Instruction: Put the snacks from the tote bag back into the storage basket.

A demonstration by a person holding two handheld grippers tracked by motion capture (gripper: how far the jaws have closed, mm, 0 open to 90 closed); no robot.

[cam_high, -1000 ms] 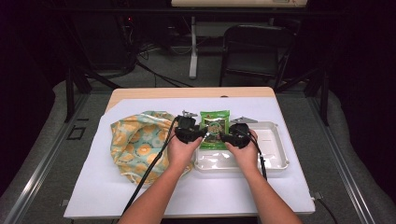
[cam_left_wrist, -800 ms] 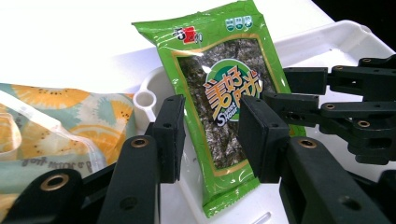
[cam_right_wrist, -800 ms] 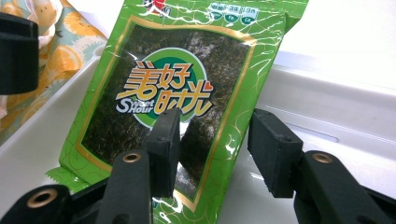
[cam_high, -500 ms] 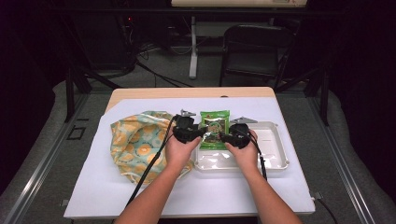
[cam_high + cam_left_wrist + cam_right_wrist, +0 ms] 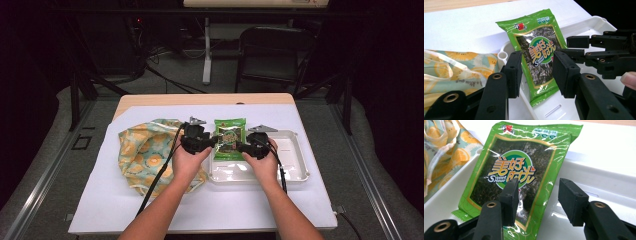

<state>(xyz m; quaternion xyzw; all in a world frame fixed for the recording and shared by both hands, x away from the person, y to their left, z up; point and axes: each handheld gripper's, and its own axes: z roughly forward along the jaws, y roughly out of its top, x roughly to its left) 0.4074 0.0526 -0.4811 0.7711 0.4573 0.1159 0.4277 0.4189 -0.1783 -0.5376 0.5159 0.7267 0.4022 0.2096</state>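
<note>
The left gripper (image 5: pixel 214 142) and right gripper (image 5: pixel 239 146) are seen with fingers apart, just opening, clamped on nothing. Between them the seaweed packet (image 5: pixel 229 138) is propped on the white tray (image 5: pixel 295 165), its long axis running away from both, equally near.

We see a bright green seaweed packet (image 5: pixel 539 53) with a dark speckled window, gold border and orange-and-white lettering. At nine o'clock of it lies a pale teal cloth bag (image 5: pixel 147 152) printed with yellow-orange fruit slices. The tray (image 5: pixel 295 165) is white.
</note>
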